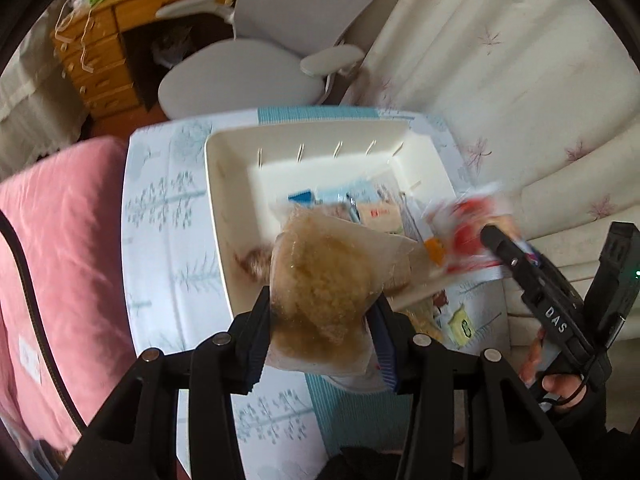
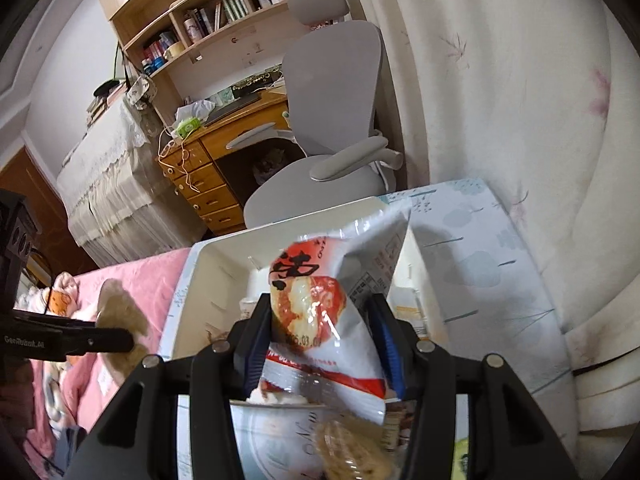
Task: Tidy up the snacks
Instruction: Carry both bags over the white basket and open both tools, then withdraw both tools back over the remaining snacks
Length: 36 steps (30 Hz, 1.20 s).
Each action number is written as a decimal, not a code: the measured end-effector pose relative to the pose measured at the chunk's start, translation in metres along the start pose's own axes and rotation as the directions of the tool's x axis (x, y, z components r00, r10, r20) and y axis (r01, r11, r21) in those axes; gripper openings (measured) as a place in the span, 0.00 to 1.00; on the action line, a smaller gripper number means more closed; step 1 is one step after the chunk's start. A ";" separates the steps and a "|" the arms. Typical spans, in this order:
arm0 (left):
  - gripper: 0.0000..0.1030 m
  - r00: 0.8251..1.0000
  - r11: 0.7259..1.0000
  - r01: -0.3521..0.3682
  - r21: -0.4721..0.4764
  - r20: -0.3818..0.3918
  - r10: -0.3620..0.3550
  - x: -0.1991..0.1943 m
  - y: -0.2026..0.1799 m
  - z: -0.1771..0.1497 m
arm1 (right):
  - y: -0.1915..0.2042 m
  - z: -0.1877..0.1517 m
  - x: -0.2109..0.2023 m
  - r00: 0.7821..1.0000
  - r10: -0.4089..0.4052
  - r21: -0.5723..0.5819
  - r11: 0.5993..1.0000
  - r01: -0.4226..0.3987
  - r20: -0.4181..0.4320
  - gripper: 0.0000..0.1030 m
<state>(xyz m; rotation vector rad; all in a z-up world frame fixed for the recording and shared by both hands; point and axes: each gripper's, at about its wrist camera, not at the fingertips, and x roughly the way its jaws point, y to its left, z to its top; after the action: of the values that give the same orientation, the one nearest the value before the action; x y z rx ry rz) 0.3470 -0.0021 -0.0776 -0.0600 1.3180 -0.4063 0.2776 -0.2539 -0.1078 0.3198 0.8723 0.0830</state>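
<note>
My left gripper is shut on a clear packet of brown crumbly snack and holds it over the near edge of a white plastic bin. Several small snack packets lie in the bin's right half. My right gripper is shut on a white and red snack bag and holds it above the bin. In the left wrist view the right gripper and its blurred red bag hang over the bin's right side. The left gripper's fingertip and its brown packet show at left in the right wrist view.
The bin stands on a small table with a pale blue tree-print cloth. A pink blanket lies to the left, a cream floral curtain to the right. A grey office chair and wooden desk stand behind. More packets lie below the right gripper.
</note>
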 end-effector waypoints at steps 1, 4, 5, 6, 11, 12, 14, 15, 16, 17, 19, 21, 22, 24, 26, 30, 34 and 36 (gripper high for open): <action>0.60 1.000 1.000 0.002 -0.002 0.006 -0.002 0.000 0.001 0.002 | -0.001 -0.001 0.003 1.000 0.002 0.010 1.000 -0.001 -0.009 0.53; 0.69 1.000 1.000 0.016 -0.013 0.004 -0.016 0.002 0.001 0.002 | -0.003 -0.006 0.005 1.000 -0.012 0.049 0.999 0.013 -0.023 0.56; 0.69 1.000 1.000 0.018 -0.008 -0.002 -0.018 0.002 0.000 0.001 | -0.004 -0.008 0.003 1.000 -0.012 0.059 0.998 0.014 -0.024 0.56; 0.70 1.000 1.000 0.019 0.004 -0.011 -0.019 0.002 -0.002 0.000 | -0.005 -0.010 0.001 1.000 -0.017 0.068 0.998 0.019 -0.026 0.56; 0.74 0.999 0.999 0.036 0.033 -0.009 -0.036 -0.003 -0.008 -0.012 | -0.008 -0.025 -0.014 0.998 -0.056 0.092 0.994 0.059 -0.033 0.57; 0.74 0.999 0.998 0.049 0.036 -0.001 -0.049 -0.006 -0.009 -0.016 | -0.009 -0.027 -0.017 0.997 -0.063 0.098 0.993 0.066 -0.033 0.57; 0.74 0.998 0.997 0.061 0.037 0.009 -0.061 -0.010 -0.010 -0.021 | -0.010 -0.036 -0.025 0.997 -0.077 0.108 0.991 0.080 -0.032 0.57; 0.75 0.997 0.997 0.070 0.039 0.016 -0.070 -0.012 -0.011 -0.025 | -0.011 -0.039 -0.028 0.996 -0.081 0.111 0.990 0.084 -0.031 0.58; 0.75 0.997 0.996 0.079 0.039 0.023 -0.080 -0.014 -0.012 -0.029 | -0.012 -0.044 -0.032 0.996 -0.087 0.118 0.989 0.090 -0.031 0.59; 0.75 0.996 0.995 0.088 0.037 0.027 -0.089 -0.016 -0.013 -0.033 | -0.013 -0.048 -0.035 0.995 -0.092 0.123 0.988 0.095 -0.030 0.59; 0.76 0.995 0.995 0.094 0.033 0.028 -0.095 -0.018 -0.014 -0.041 | -0.014 -0.059 -0.043 0.994 -0.102 0.136 0.985 0.105 -0.029 0.60; 0.79 0.998 0.997 0.058 0.049 0.032 -0.059 -0.020 -0.019 -0.050 | -0.016 -0.069 -0.050 0.994 -0.110 0.149 0.982 0.113 -0.026 0.60; 0.81 0.998 0.997 0.050 0.052 0.030 -0.052 -0.020 -0.019 -0.053 | -0.016 -0.074 -0.053 0.993 -0.114 0.156 0.981 0.117 -0.024 0.60; 0.81 0.999 0.997 0.045 0.058 0.009 -0.046 -0.018 -0.021 -0.066 | -0.018 -0.084 -0.058 0.992 -0.124 0.175 0.976 0.127 -0.025 0.60; 0.81 0.999 0.997 0.044 0.066 -0.015 -0.043 -0.015 -0.023 -0.075 | -0.020 -0.096 -0.063 0.990 -0.137 0.197 0.970 0.141 -0.031 0.61; 0.81 0.995 0.995 0.054 0.083 -0.082 -0.047 -0.003 -0.026 -0.097 | -0.024 -0.120 -0.069 0.986 -0.158 0.231 0.959 0.167 -0.056 0.61; 0.81 0.990 0.995 0.075 0.066 -0.124 -0.066 0.007 -0.032 -0.113 | -0.026 -0.146 -0.070 0.980 -0.172 0.240 0.951 0.192 -0.104 0.61; 0.81 0.986 0.995 0.088 0.057 -0.146 -0.079 0.014 -0.037 -0.120 | -0.027 -0.157 -0.069 0.976 -0.177 0.238 0.950 0.203 -0.125 0.61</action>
<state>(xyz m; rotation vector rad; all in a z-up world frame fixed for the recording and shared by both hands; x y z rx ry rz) 0.2265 -0.0187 -0.1115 -0.0340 1.4469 -0.5312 0.1119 -0.2554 -0.1596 0.4685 1.0142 -0.1934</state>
